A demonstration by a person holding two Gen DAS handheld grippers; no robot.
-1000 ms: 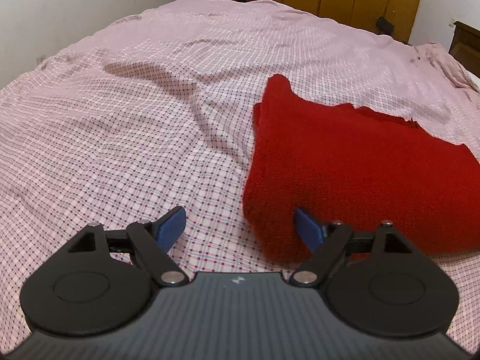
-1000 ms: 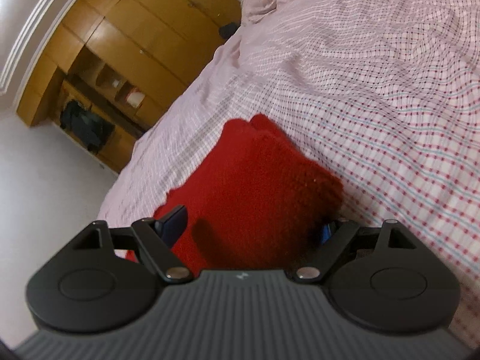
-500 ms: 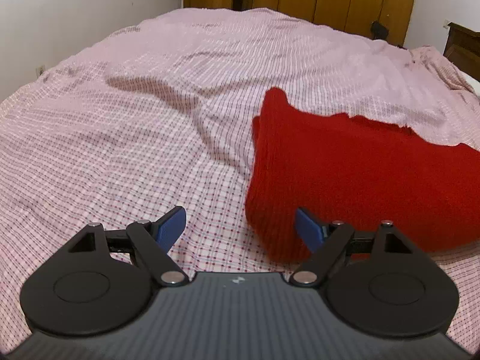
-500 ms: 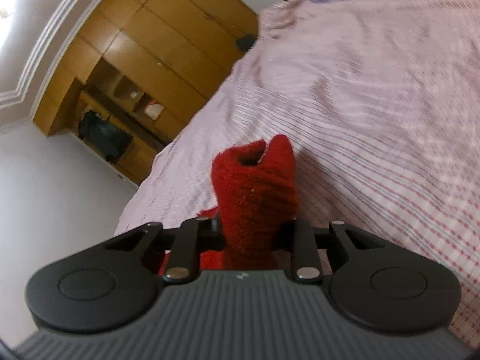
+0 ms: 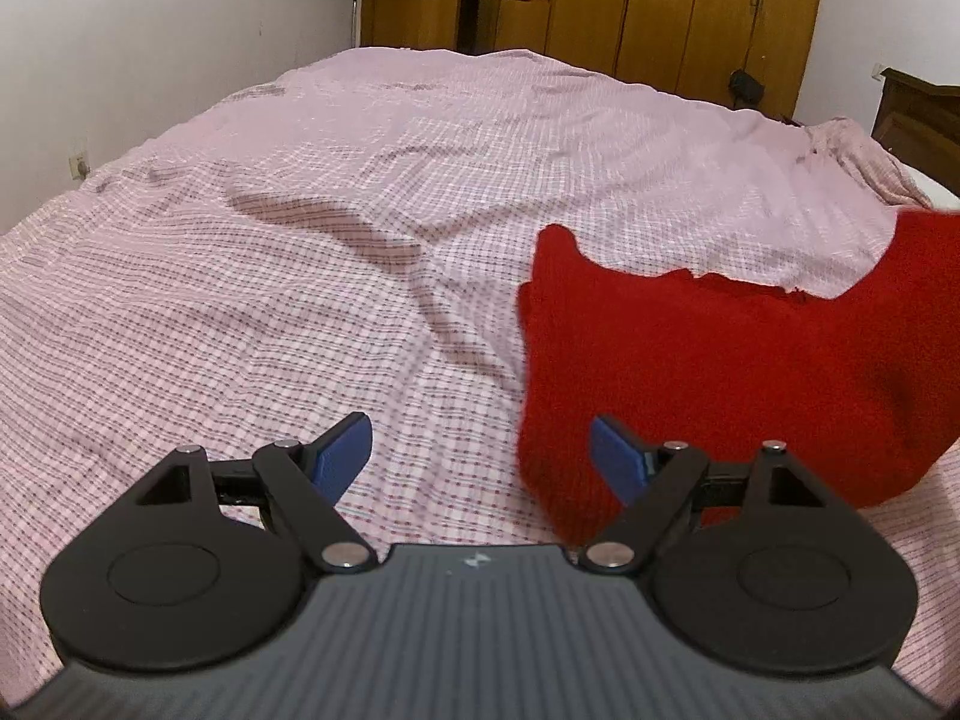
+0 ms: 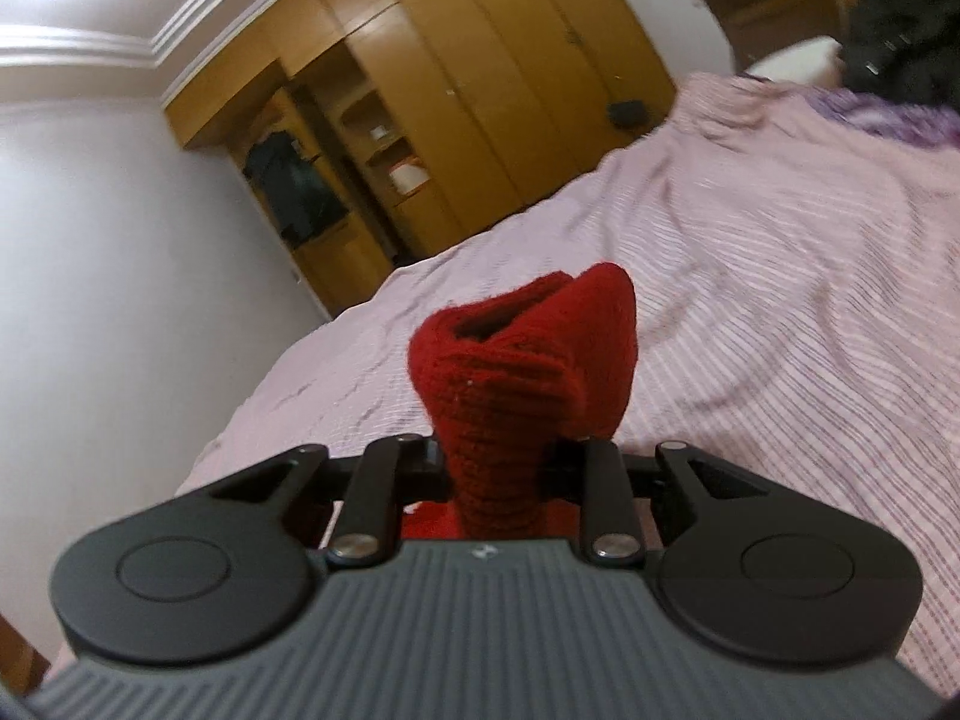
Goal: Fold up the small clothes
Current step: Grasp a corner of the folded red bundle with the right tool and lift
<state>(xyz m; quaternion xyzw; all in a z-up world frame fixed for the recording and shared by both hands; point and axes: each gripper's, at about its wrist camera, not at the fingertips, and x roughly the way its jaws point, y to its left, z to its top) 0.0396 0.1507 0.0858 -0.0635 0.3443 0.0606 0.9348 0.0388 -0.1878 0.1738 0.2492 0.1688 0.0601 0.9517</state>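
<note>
From your left wrist view, one red knitted garment (image 5: 720,372) lies on the right of the pink checked bedsheet (image 5: 300,276), soft and coarse-ribbed, its right corner raised. Your left gripper (image 5: 480,450) stands wide open with nothing clamped; the two blue pads (image 5: 342,450) flank the garment's near left edge.

From your right wrist view, your right gripper (image 6: 498,468) is clamped on a bunched fold of that knit, which rises in a rumpled knob above the sheet. Wooden wardrobes (image 6: 480,90) line the far wall.
</note>
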